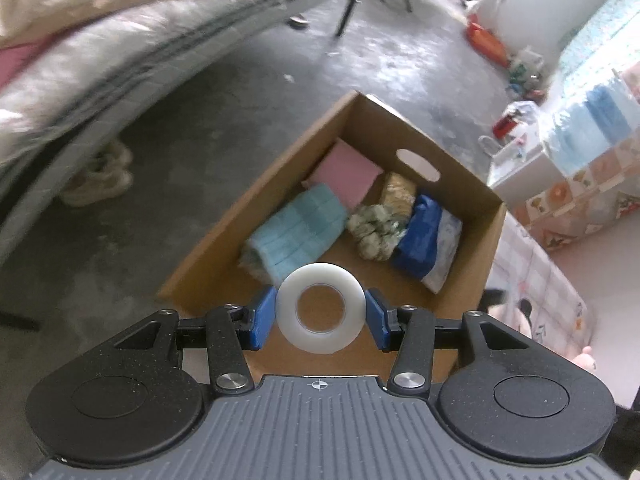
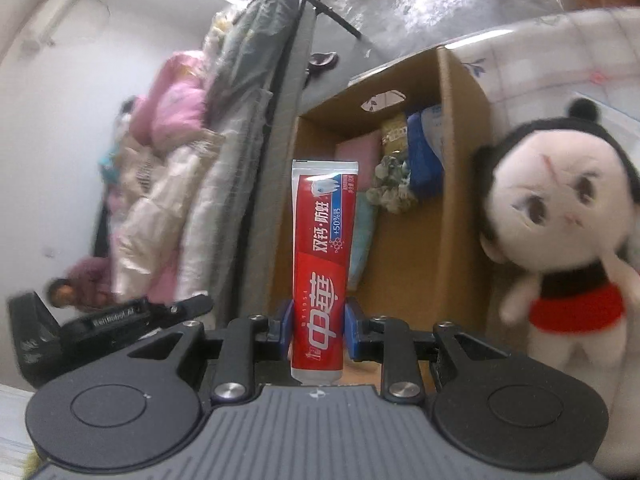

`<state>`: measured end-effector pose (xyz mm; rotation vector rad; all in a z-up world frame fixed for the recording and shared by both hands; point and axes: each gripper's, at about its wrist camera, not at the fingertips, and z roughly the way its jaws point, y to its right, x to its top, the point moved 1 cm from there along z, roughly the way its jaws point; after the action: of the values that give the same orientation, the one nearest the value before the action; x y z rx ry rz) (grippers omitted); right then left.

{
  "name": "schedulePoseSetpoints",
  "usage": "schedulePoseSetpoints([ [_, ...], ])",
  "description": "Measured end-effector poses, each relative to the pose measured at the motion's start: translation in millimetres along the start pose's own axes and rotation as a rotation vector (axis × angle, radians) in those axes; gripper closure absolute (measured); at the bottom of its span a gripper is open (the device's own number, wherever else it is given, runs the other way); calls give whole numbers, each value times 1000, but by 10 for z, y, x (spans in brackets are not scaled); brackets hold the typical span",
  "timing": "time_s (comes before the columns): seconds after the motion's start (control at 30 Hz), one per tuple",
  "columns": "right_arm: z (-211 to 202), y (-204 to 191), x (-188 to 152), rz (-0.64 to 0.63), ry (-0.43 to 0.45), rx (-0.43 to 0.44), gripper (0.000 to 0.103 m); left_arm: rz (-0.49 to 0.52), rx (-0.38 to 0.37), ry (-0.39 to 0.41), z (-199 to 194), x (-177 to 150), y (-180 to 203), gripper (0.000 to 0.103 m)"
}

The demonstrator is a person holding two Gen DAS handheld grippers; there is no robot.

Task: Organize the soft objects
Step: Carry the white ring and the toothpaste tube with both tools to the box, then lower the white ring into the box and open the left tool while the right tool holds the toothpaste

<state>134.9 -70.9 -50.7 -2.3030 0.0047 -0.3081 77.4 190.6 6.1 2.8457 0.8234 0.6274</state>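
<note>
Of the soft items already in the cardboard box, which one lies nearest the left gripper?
The light blue towel, its end just beyond the left gripper; pink pad and blue packet lie farther back.

Matt cardboard box [image 1: 276,184]; glossy plastic toothpaste tube [image 2: 322,272]; fuzzy plush doll [image 2: 560,216].

This is looking like a bedroom in someone's home. A bed [image 2: 256,128] is sitting along the wall, and pink and cream blankets [image 2: 168,152] are piling up on it. The floor [image 1: 248,92] is showing bare grey concrete. A pair of shoes [image 1: 100,178] is lying under the bed's edge. A plush doll [image 2: 560,248] is sitting on a checked bedsheet [image 2: 560,64], and a cardboard box [image 1: 472,184] is holding soft household things.
</note>
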Motion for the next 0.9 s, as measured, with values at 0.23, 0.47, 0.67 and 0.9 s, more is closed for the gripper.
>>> schedulePoseSetpoints([
  [0.23,808,-126,85,-55,11,-172,75,18,-94,-70,1011,221,9,56],
  [0.47,1092,-49,86,-21,17,-258,75,-16,-169,-222,1892,360,-51,56],
  [0.67,1185,-31,53,-1,26,-296,75,-19,-207,-282,2355,422,20,56],
  [0.9,1245,-39,58,12,27,-316,74,3,-191,-300,2619,417,99,55],
])
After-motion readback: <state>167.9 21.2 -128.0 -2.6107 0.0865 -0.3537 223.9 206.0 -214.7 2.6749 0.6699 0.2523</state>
